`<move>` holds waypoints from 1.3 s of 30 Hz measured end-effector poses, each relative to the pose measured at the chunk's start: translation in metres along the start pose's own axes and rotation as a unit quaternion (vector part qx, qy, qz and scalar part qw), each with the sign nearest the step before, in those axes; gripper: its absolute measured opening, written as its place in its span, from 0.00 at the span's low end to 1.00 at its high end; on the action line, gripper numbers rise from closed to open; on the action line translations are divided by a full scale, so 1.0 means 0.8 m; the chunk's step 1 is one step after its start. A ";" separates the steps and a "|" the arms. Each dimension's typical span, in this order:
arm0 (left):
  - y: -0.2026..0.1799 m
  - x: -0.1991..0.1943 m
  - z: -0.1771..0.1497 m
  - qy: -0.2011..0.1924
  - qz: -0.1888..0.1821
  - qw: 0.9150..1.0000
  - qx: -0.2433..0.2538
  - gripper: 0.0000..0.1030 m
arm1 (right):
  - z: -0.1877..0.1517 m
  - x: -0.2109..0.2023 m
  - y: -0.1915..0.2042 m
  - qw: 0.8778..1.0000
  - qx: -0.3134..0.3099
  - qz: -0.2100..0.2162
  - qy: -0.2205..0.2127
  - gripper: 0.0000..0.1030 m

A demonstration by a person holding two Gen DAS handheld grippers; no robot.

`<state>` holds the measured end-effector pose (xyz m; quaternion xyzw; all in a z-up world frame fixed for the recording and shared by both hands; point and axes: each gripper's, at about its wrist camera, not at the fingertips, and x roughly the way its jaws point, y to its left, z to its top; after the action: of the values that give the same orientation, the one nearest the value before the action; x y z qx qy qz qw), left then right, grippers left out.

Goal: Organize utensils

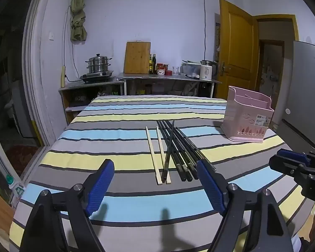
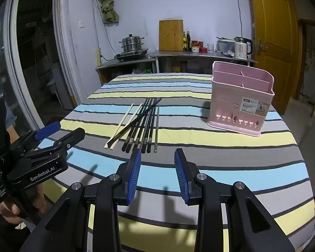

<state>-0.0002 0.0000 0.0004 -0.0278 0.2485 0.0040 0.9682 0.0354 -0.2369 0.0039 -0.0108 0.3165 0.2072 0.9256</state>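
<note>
Several black chopsticks [image 1: 179, 147] [image 2: 146, 121] and two pale wooden chopsticks [image 1: 157, 153] [image 2: 124, 124] lie side by side on the striped tablecloth [image 1: 115, 130] [image 2: 199, 136]. A pink utensil basket [image 1: 247, 115] [image 2: 241, 98] with compartments stands upright to their right, apparently empty. My left gripper [image 1: 155, 166] is open and empty, just short of the chopsticks' near ends; it also shows in the right wrist view [image 2: 61, 131]. My right gripper [image 2: 157, 153] is open and empty, close to the black chopsticks' near ends; it also shows in the left wrist view [image 1: 287, 157].
A steel counter [image 1: 168, 77] behind the table holds a steamer pot [image 1: 98, 63], cutting board [image 1: 137, 57], bottles and a kettle [image 1: 206, 70]. A yellow door [image 1: 237, 48] stands open at right. A grey fridge [image 1: 306, 88] is beside the table's right edge.
</note>
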 end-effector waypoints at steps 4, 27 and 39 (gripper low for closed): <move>0.001 -0.005 -0.001 -0.003 -0.001 1.000 0.005 0.78 | 0.000 -0.001 -0.001 1.000 0.002 0.002 -0.002 0.33; -0.007 -0.001 0.001 -0.001 -0.006 1.000 0.007 0.78 | 0.000 -0.003 -0.001 1.000 0.003 0.002 -0.001 0.33; -0.010 -0.003 0.000 0.000 -0.007 1.000 0.012 0.78 | 0.001 -0.003 -0.001 1.000 0.003 0.002 -0.001 0.33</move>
<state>-0.0019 -0.0076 0.0020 -0.0178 0.2487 -0.0058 0.9684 0.0344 -0.2388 0.0057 -0.0072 0.3158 0.2084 0.9256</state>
